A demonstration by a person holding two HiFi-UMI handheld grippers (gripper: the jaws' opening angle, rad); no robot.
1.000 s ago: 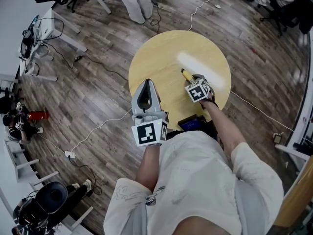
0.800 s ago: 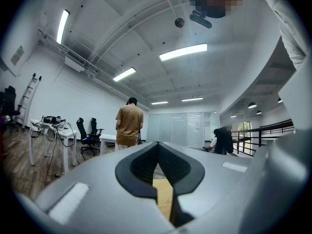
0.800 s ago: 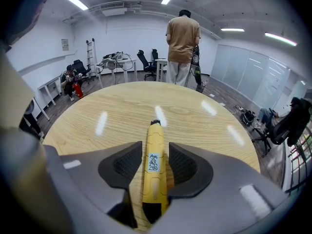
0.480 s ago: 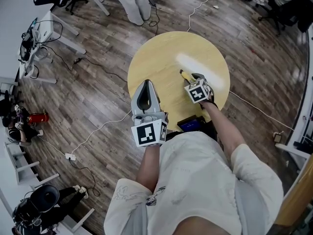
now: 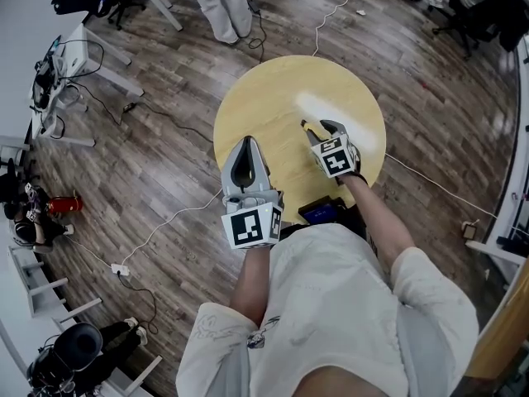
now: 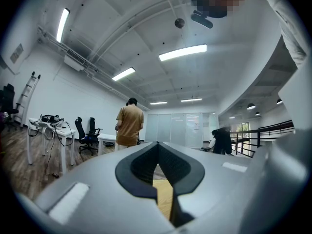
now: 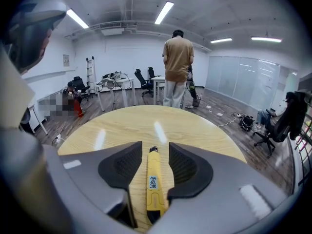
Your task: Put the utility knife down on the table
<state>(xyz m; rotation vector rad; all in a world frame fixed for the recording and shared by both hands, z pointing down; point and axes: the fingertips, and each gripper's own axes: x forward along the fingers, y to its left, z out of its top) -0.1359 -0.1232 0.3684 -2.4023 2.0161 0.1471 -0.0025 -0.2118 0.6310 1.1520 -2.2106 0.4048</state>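
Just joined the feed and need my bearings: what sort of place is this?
Probably an open-plan office or lab: white desks with office chairs, ceiling strip lights, and a round wooden table.

utility knife (image 5: pixel 307 126) mostly hidden under right claw (image 5: pixel 321 131), only tip showing; standing person (image 5: pixel 219 7) cut by top edge

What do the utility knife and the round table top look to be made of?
Utility knife: the yellow body looks like moulded plastic, smooth and slightly glossy. The dark tip is too small to tell plastic from metal.
Table: light wood or a wood-look laminate. Grain lines show, and bright reflected streaks suggest a smooth, semi-gloss finish.
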